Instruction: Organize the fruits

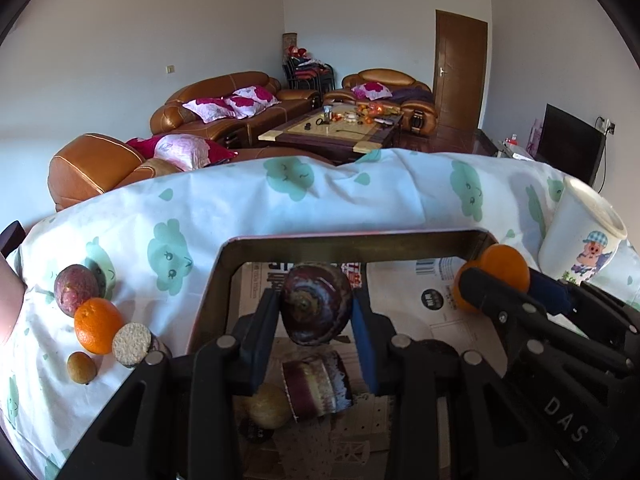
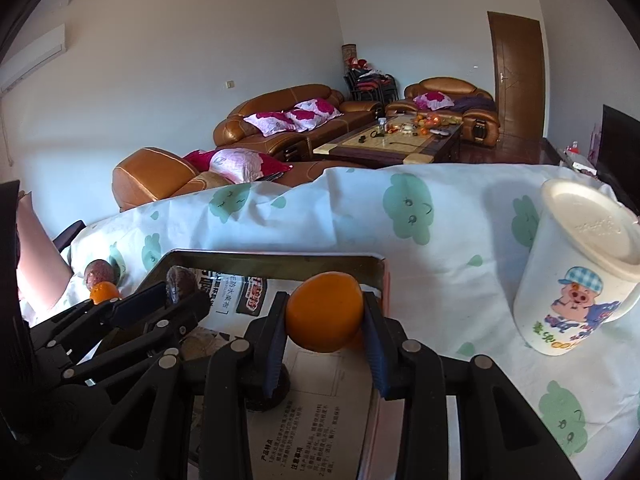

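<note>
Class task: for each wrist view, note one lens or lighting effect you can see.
Left wrist view: fisheye bends the white cloud-print cloth's far edge, black vignette in the corners. Right wrist view: the tall white cartoon-pig cup leans outward; cool daylight, dim foreground.

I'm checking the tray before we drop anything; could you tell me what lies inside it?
Printed newspaper lines the dark metal tray; a purple cut piece and a pale round fruit lie there. The grippers cover the rest.

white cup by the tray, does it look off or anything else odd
The white cup looks tilted in both fisheye views, but that may be lens distortion. It has a lid and nothing is spilled. A purple-skinned cut piece with a pale face lies among whole fruits on the cloth, left of the tray.
</note>
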A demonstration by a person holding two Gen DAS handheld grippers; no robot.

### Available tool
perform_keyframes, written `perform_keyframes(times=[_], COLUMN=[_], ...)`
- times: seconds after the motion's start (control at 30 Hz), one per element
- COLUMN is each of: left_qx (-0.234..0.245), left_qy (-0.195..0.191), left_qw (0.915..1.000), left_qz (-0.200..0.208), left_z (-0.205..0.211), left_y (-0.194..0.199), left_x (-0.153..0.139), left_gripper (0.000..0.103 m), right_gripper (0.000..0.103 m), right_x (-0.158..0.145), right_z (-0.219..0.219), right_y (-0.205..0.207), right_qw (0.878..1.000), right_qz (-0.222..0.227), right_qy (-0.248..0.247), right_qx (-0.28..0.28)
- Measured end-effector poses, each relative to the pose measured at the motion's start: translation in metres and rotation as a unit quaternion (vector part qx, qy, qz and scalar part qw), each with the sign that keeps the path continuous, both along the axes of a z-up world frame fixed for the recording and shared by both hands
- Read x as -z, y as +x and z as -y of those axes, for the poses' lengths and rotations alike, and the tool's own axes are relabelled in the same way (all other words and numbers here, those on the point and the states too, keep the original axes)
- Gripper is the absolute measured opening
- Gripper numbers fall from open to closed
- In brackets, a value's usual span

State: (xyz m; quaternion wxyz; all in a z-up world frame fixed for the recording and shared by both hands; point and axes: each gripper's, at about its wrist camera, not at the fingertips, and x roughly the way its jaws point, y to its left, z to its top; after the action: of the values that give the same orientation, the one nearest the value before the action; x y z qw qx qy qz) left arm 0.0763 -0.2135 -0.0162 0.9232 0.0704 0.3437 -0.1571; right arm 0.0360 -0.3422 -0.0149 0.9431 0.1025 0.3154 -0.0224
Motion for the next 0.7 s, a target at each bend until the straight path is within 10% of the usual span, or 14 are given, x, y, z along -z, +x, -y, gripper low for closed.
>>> perform_keyframes(times=[0.1, 0.27, 0.43, 0.7], left_qx=[-0.005, -0.021, -0.03, -0.048], left_qy=[-0.003, 0.0, -0.001, -0.014], left_qw=[1.0, 0.9994, 0.9967, 0.994], left_qz=[-0.002, 0.029, 0.076, 0.098], left_z=[-0.003, -0.013, -0.026, -0.059], left_y=[-0.002, -0.013, -0.034, -0.043], left_x=[0.0, -0.012, -0.029, -0.037], left_gripper=[0.04, 0.075, 0.102, 0.103], right_gripper=[0.039, 0.04, 0.07, 0.07], right_x=[0.002, -0.005, -0.016, -0.024], right_z=[0.0, 0.008, 0.006, -0.011], right_y=[0.0, -0.01, -0.024, -0.042], right_qw=[1.0, 0.999, 0.997, 0.993], right_qz=[-0.003, 0.022, 0.071, 0.101], right_qy=[0.015, 0.048, 0.036, -0.028], right_qx=[-0.01, -0.007, 0.01, 0.045])
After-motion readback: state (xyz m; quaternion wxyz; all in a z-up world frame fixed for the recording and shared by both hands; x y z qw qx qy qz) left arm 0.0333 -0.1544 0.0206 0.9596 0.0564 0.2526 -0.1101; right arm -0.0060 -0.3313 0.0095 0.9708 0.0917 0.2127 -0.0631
